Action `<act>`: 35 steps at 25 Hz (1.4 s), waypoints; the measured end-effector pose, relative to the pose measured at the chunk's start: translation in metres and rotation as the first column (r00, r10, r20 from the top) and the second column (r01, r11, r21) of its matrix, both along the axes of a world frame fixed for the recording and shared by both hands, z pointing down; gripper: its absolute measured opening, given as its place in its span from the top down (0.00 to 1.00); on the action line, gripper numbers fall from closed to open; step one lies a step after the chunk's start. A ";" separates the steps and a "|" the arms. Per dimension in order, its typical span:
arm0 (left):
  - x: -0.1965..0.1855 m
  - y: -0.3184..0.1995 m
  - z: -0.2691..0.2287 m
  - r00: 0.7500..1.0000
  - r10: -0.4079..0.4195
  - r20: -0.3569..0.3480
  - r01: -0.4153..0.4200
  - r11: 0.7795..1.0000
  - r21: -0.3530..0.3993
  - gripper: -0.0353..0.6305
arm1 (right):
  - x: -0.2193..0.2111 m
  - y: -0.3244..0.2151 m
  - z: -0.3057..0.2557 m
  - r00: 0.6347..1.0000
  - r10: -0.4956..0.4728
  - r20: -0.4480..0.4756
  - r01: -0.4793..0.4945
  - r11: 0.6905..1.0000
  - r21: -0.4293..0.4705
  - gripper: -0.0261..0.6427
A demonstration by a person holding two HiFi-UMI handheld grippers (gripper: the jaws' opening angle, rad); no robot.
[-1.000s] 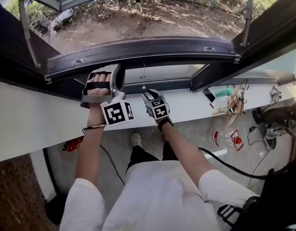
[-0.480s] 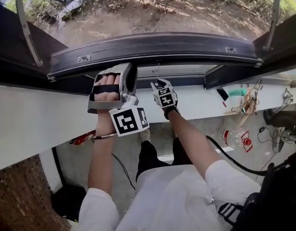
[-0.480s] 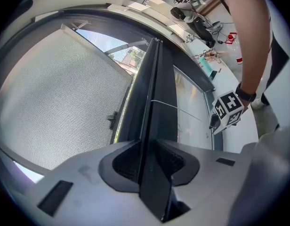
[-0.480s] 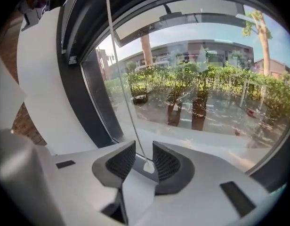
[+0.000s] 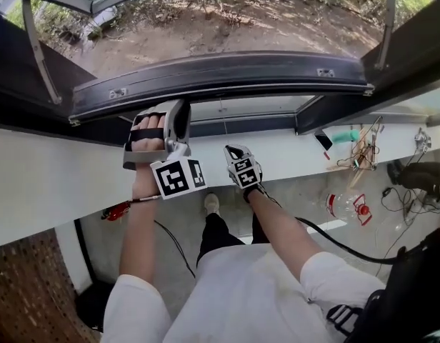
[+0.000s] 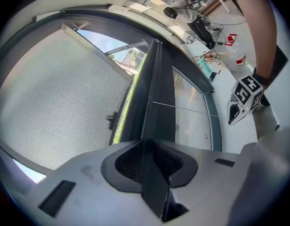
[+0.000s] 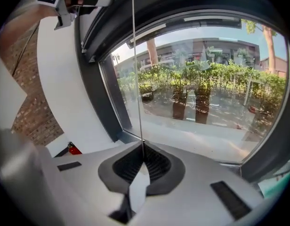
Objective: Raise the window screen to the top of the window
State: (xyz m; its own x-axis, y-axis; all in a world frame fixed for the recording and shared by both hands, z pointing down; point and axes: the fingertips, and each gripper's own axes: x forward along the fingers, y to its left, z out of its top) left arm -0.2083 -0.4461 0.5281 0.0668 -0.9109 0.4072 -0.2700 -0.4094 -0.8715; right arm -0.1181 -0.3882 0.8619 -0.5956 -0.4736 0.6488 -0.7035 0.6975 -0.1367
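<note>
The left gripper [image 6: 146,147] clamps the dark bottom rail [image 6: 157,93] of the window screen [image 6: 65,93], and its jaws have just been closing on it. The mesh spreads toward 10 o'clock. The right gripper [image 7: 143,147] is clenched on the thin pull cord [image 7: 134,55], which rises toward 12 o'clock.
</note>
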 end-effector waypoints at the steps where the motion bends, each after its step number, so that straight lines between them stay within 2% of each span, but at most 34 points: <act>1: 0.000 0.000 0.000 1.000 0.002 0.004 -0.002 1.000 0.000 0.84 | 0.008 0.007 0.002 1.000 0.006 -0.004 -0.006 1.000 -0.006 0.96; 6: 0.002 0.001 0.006 0.999 0.003 0.038 -0.002 1.000 -0.020 0.84 | 0.036 0.036 -0.001 0.997 -0.027 -0.070 0.025 0.999 -0.025 0.96; 8: 0.003 0.000 0.004 1.000 0.007 0.022 -0.007 1.000 -0.012 0.84 | 0.044 0.042 -0.008 0.997 -0.024 -0.080 0.023 1.000 -0.020 0.96; 15: 0.004 0.004 -0.012 0.994 -0.024 -0.106 0.032 0.997 0.076 0.84 | 0.058 0.063 -0.028 0.997 -0.019 -0.071 0.019 1.000 0.000 0.96; 18: 0.003 0.006 -0.021 0.983 -0.041 -0.177 0.058 0.994 0.091 0.84 | 0.059 0.063 -0.032 0.998 -0.016 -0.062 0.016 1.000 0.002 0.96; 20: 0.002 0.009 -0.027 0.968 -0.060 -0.245 0.082 0.993 0.081 0.84 | 0.060 0.060 -0.035 0.998 -0.018 -0.054 0.019 1.000 0.007 0.96; 22: 0.001 0.015 -0.032 0.933 -0.080 -0.351 0.109 0.992 0.064 0.84 | 0.060 0.059 -0.039 0.999 -0.020 -0.048 0.021 1.000 0.019 0.96; 27: -0.001 0.032 -0.036 0.803 -0.122 -0.584 0.167 0.986 0.024 0.84 | 0.054 0.057 -0.047 0.999 -0.026 -0.028 0.027 0.999 0.045 0.96; 29: 0.000 0.037 -0.035 0.737 -0.133 -0.662 0.184 0.983 0.008 0.84 | 0.051 0.053 -0.051 1.000 -0.026 -0.018 0.027 0.998 0.058 0.96; 32: 0.005 0.045 -0.035 0.619 -0.139 -0.773 0.181 0.983 -0.032 0.84 | 0.047 0.047 -0.062 1.000 -0.020 0.008 0.019 0.996 0.090 0.96; 35: 0.003 0.053 -0.043 0.509 -0.141 -0.849 0.185 0.981 -0.052 0.84 | 0.043 0.040 -0.072 0.999 -0.019 0.032 0.014 0.990 0.140 0.96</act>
